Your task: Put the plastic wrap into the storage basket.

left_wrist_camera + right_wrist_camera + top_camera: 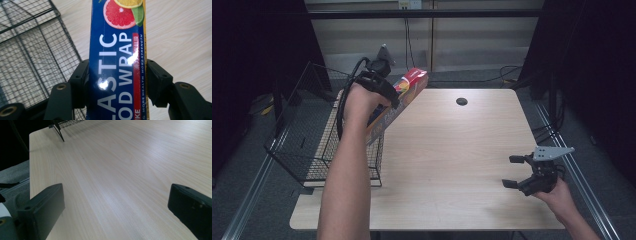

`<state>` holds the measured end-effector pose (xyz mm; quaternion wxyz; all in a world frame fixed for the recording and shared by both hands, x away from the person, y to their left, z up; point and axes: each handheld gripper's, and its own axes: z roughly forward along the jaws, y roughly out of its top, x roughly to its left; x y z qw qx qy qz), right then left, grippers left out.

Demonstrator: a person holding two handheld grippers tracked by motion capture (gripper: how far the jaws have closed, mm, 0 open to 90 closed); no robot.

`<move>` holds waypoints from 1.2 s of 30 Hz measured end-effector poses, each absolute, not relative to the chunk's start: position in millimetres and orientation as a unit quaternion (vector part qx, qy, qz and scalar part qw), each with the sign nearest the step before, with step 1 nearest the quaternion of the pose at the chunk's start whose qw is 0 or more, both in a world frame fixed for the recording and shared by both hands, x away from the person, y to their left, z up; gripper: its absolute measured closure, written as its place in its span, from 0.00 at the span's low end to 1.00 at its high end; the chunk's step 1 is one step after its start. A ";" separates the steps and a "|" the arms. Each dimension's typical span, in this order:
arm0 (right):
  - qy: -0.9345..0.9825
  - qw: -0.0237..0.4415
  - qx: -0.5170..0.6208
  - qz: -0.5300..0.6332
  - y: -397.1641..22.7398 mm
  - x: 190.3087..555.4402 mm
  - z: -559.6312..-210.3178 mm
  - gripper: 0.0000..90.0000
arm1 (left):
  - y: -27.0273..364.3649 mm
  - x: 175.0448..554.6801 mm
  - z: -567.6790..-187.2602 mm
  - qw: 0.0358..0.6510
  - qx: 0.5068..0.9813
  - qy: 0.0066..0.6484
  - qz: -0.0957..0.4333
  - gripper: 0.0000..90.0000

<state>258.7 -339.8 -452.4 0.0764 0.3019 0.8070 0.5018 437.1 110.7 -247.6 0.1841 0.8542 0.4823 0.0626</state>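
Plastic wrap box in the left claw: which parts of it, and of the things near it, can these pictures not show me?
- Plastic wrap box: left gripper view, the lettering is cut off by the frame edges and the claw's fingers.
- Its lower end: high view, hidden behind the hand.
- Wire basket contents: high view, partly behind the forearm.
- Dark round spot on the table: too small to identify.

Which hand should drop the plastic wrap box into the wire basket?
Probably left: the left gripper already clamps the plastic wrap box beside the wire basket. The right gripper is open, far across the table.
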 end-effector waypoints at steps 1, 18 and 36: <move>0.807 0.076 0.302 0.502 -339.8 258.7 -452.3 0.01 | 112.4 436.2 -247.0 0.185 0.850 0.489 0.064 0.50; 0.807 0.075 0.303 0.501 -338.4 258.5 -452.5 0.01 | 146.4 429.8 -235.2 0.180 0.828 0.524 0.086 0.50; 0.808 0.075 0.303 0.500 -338.5 258.3 -452.6 0.01 | 168.6 425.4 -223.8 0.164 0.813 0.549 0.102 0.50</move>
